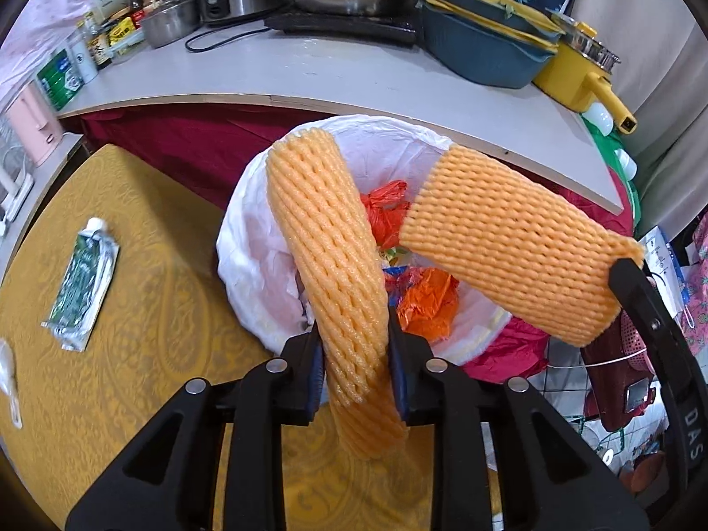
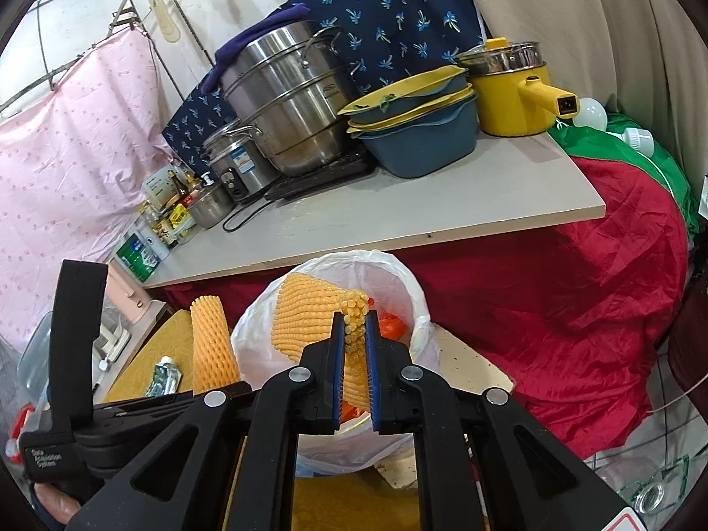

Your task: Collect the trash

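The left claw (image 1: 356, 376) is clamped on an orange foam net sleeve (image 1: 327, 256); in the left wrist view the sleeve rises from between the blue pads toward the upper middle of the frame, and its lower end hangs below the pads, hiding part of the yellow surface (image 1: 132, 221). The right claw (image 2: 356, 376) is closed on a second foam net sleeve (image 2: 305, 323), pinching its folded edge. In the left wrist view this second sleeve (image 1: 513, 239) stretches across the right half of the frame, and only one black finger of the right claw shows at its lower right end.

Both sleeves are held over a bin lined with a white bag (image 1: 248, 239), at the middle of the frame. The two sleeves cover much of the bin's mouth. Between them show crumpled orange plastic bags (image 1: 427, 301) and some other wrappers too hidden to make out. In the right wrist view the bin liner (image 2: 398, 274) is largely blocked by the claw and its sleeve.

A flattened green tube (image 1: 84, 283) lies on the yellow surface at the left of the frame, well apart from the bin. A white object at the far left edge is cut off and cannot be identified.

On the pale counter (image 1: 309, 71) along the top stand a steel pot (image 2: 287, 101), stacked blue and yellow basins (image 2: 416, 124) and a yellow pot (image 2: 513, 88).
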`<action>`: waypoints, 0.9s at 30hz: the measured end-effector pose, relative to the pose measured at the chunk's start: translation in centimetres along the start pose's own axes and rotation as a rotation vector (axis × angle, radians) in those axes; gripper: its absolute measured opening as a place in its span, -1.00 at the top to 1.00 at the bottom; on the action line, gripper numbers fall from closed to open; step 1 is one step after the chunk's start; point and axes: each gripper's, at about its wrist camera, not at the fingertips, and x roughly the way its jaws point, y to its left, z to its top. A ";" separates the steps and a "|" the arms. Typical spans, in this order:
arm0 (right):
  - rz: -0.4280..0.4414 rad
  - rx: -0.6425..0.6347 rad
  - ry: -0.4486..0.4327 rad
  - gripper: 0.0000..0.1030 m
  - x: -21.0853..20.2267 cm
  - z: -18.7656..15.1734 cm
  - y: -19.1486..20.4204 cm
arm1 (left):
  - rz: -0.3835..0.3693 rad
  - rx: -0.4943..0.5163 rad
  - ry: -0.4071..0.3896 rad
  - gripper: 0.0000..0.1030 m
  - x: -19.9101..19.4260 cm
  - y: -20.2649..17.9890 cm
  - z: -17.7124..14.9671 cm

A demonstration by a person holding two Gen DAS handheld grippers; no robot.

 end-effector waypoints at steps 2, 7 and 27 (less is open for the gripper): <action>-0.007 0.005 0.004 0.83 0.6 0.1 -0.3 | 0.003 0.006 0.005 0.37 0.6 0.0 0.4; -0.013 0.004 0.010 0.83 1.7 0.4 -0.4 | 0.009 -0.008 -0.025 -0.28 0.8 0.6 1.1; -0.009 -0.056 0.042 0.64 5.1 1.6 2.9 | 0.053 -0.054 -0.110 -0.52 -1.8 4.0 1.0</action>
